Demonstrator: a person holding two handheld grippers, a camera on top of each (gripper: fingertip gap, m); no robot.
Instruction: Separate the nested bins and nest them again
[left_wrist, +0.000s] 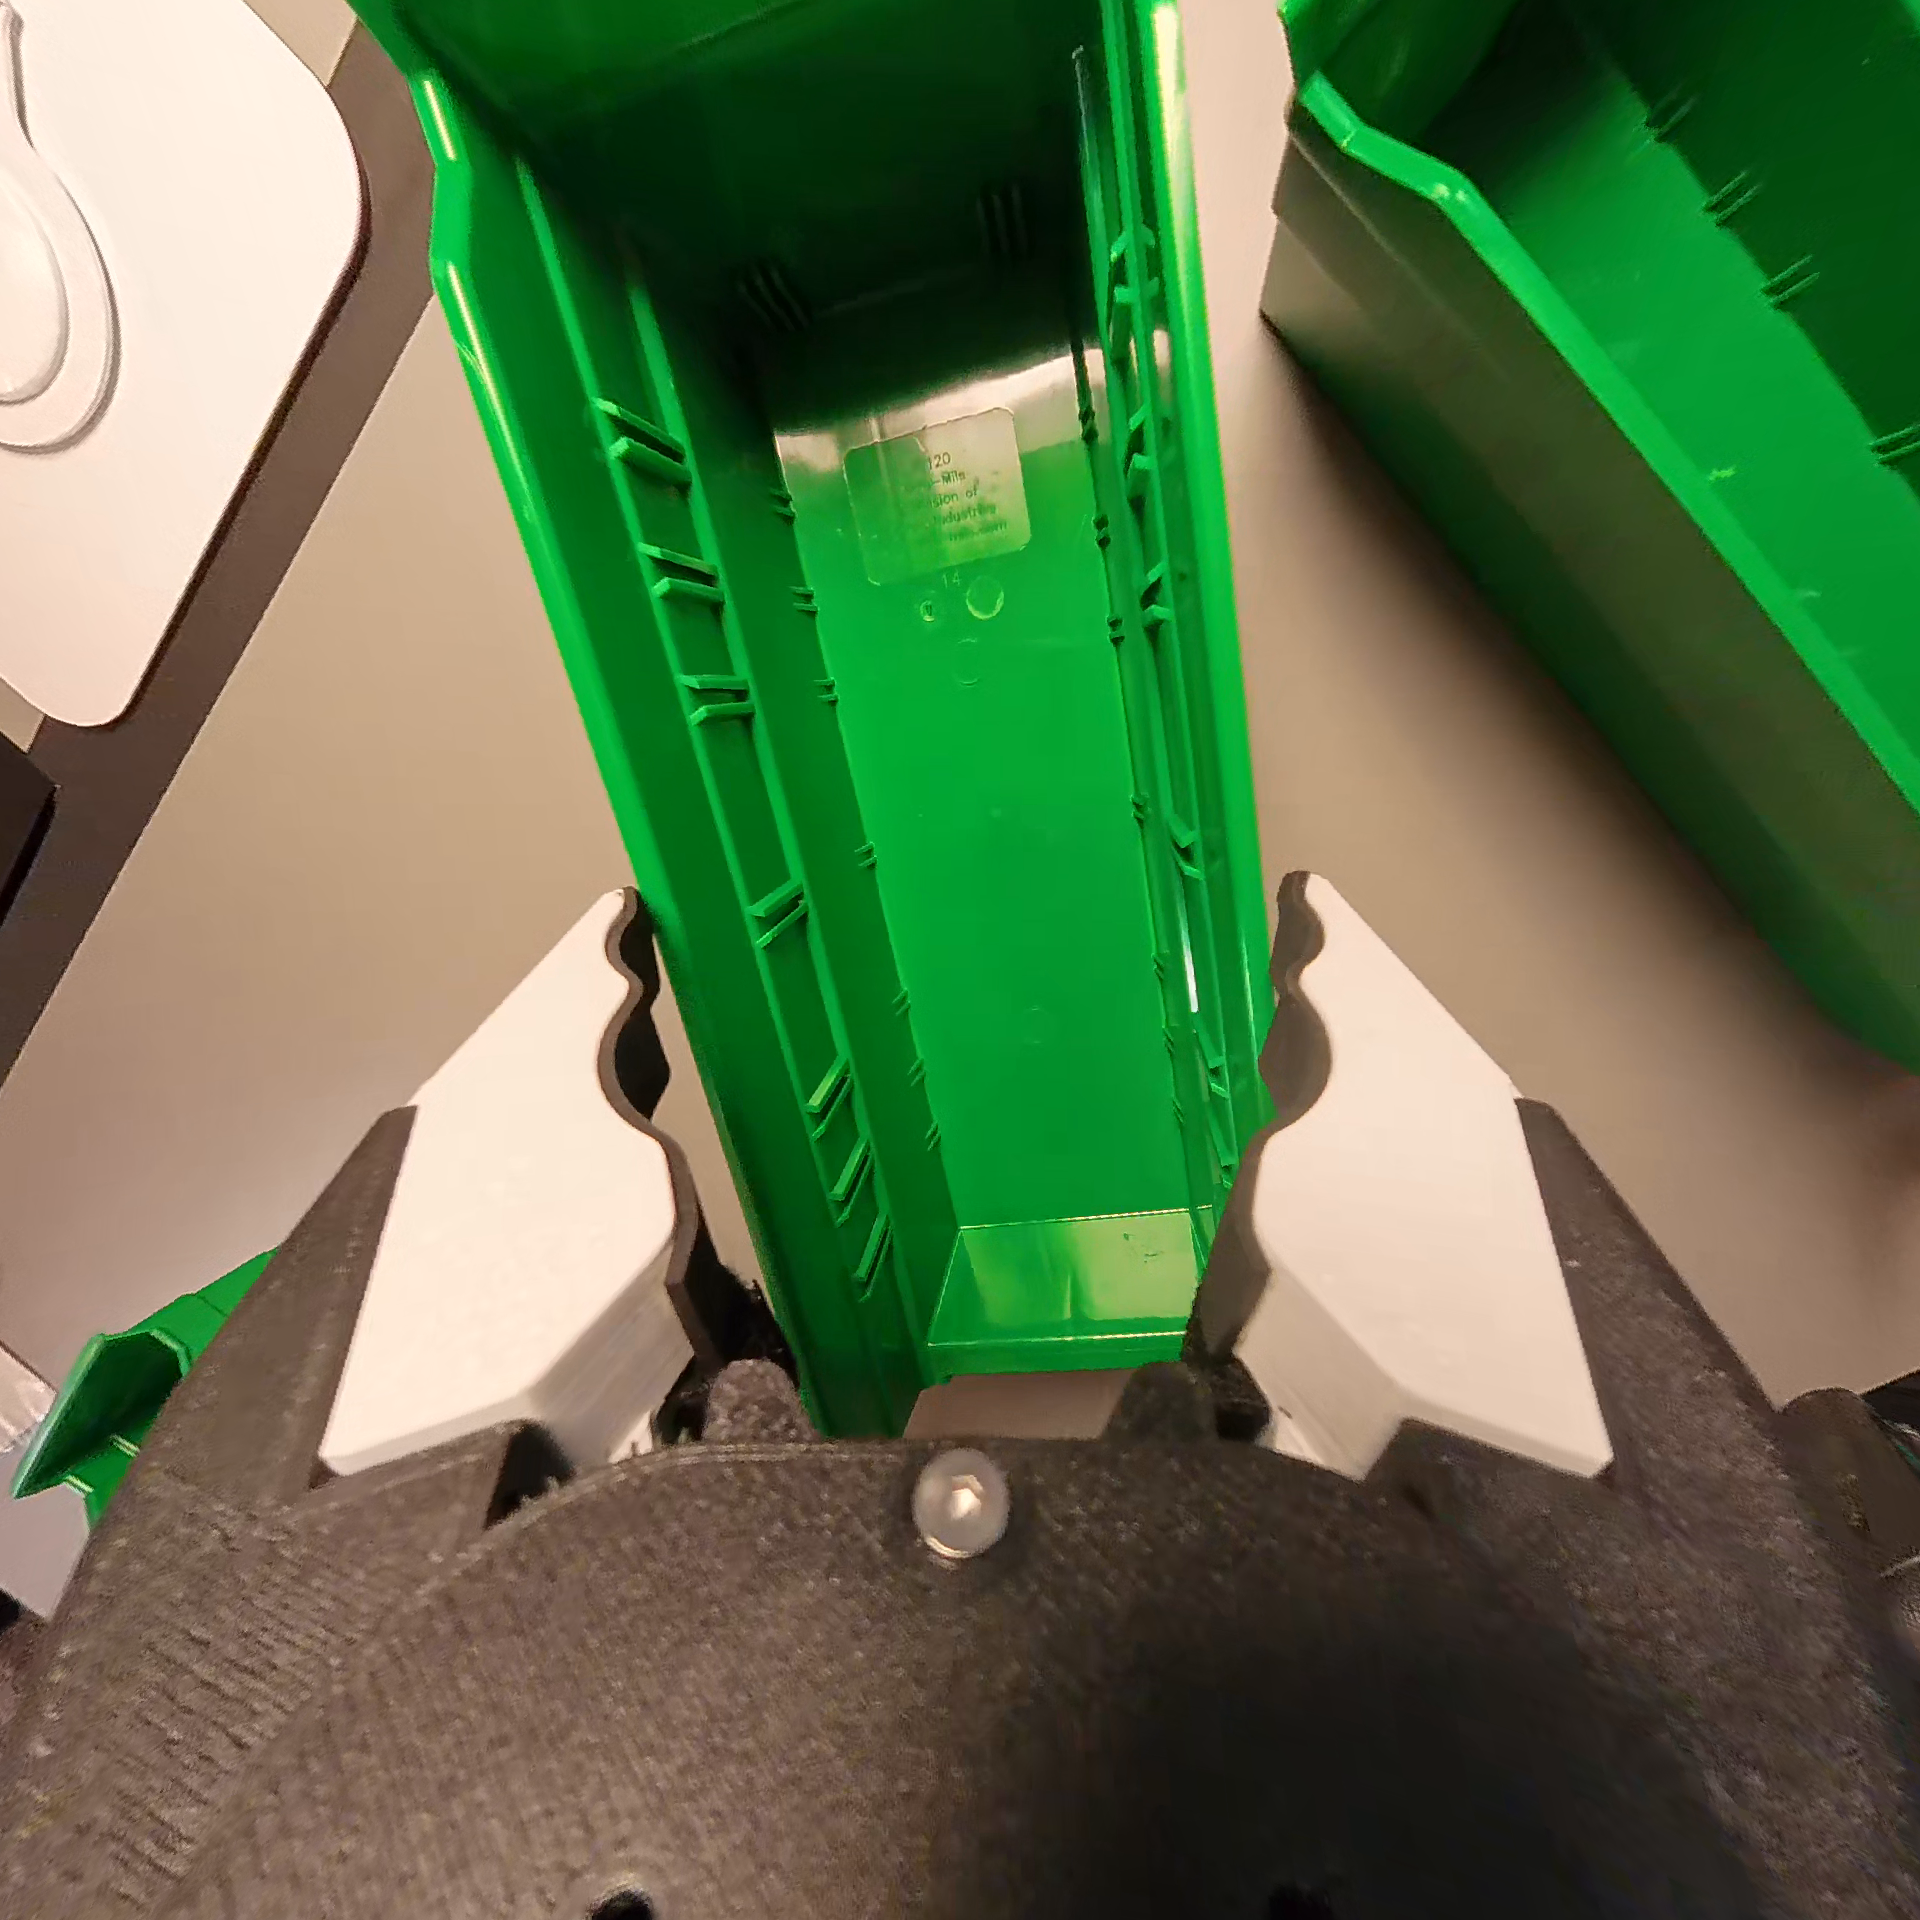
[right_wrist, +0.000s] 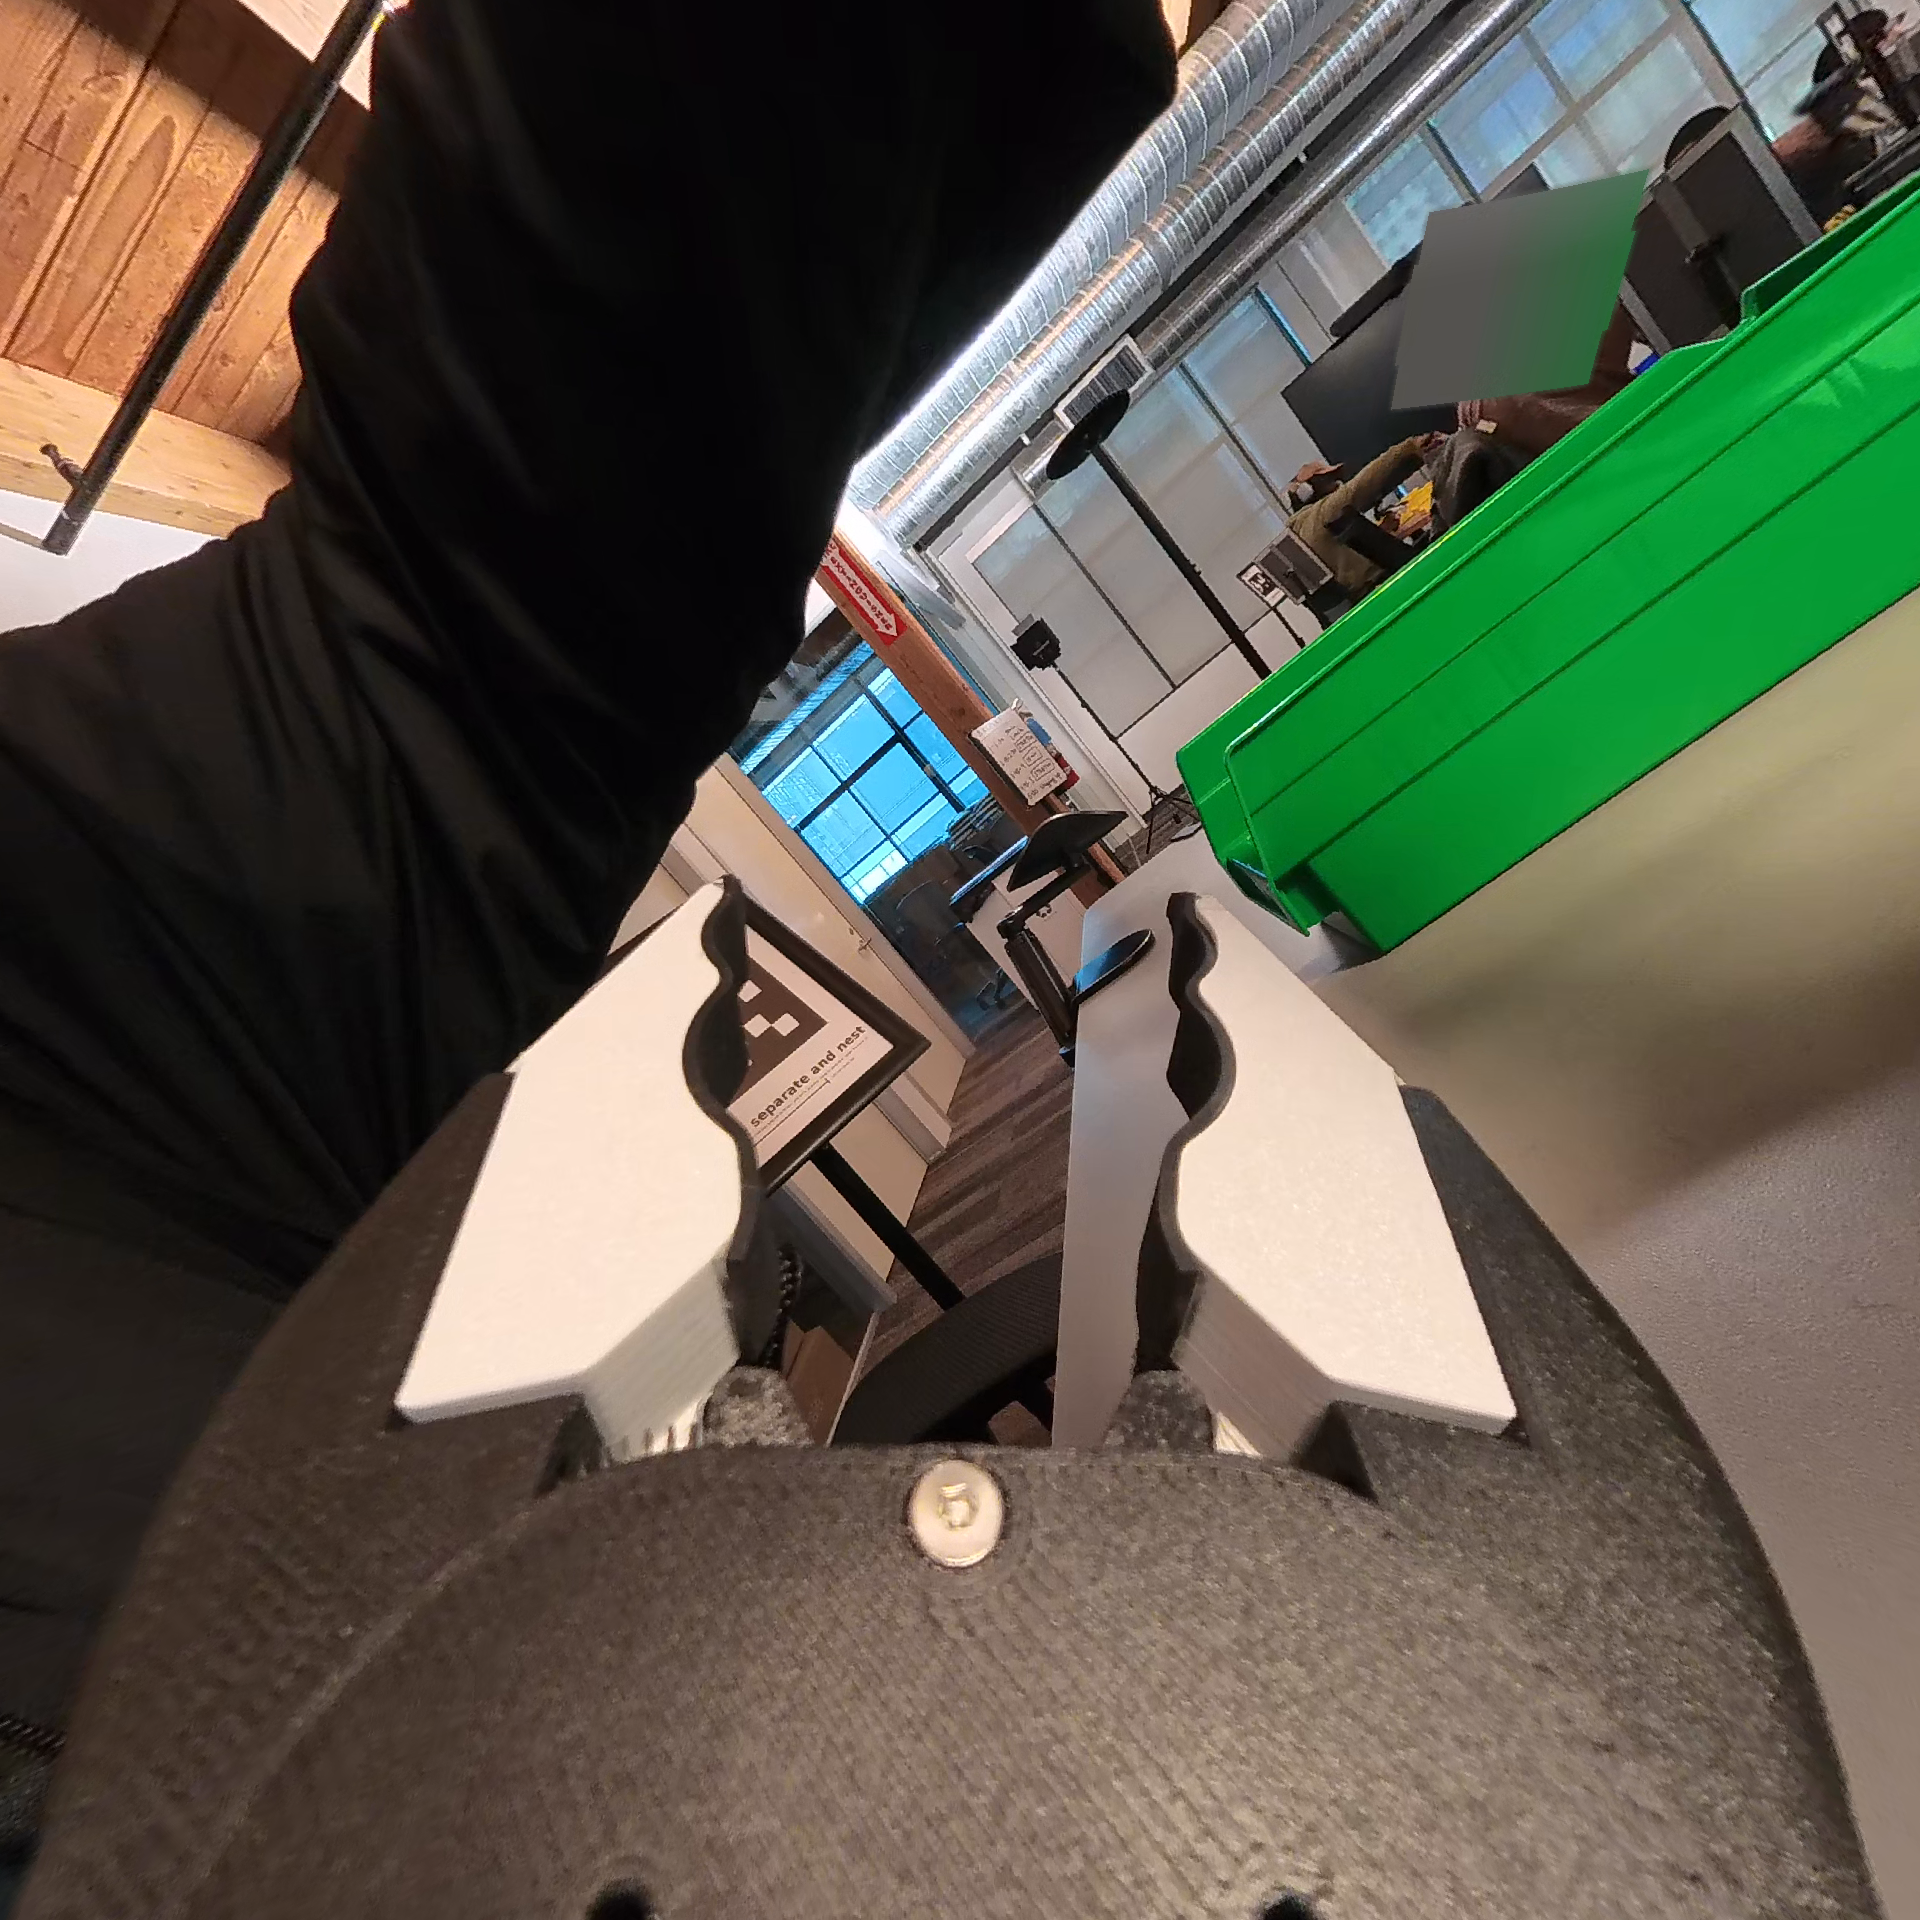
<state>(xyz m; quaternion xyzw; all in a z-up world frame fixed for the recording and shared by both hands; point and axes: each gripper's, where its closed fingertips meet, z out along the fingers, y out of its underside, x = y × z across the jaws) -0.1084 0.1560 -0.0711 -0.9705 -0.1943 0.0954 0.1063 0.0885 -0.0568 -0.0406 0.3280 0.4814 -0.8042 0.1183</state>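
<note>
The left tongs (left_wrist: 961, 997) pinch the narrow green bin (left_wrist: 935, 727) across its width; keep it level while the right tongs (right_wrist: 951, 1023) gape empty, the other green bin (right_wrist: 1558, 665) off beyond their right finger.

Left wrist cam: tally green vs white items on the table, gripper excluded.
Green bins: 3 (the last only partly in view)
White tray: 1
Total: 4

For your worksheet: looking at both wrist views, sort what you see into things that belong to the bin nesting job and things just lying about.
Belongs to the job:
- narrow green bin between the left tongs
- second green bin
- right tongs, open

Just lying about:
- white tray
- framed sign
- black stool
</note>
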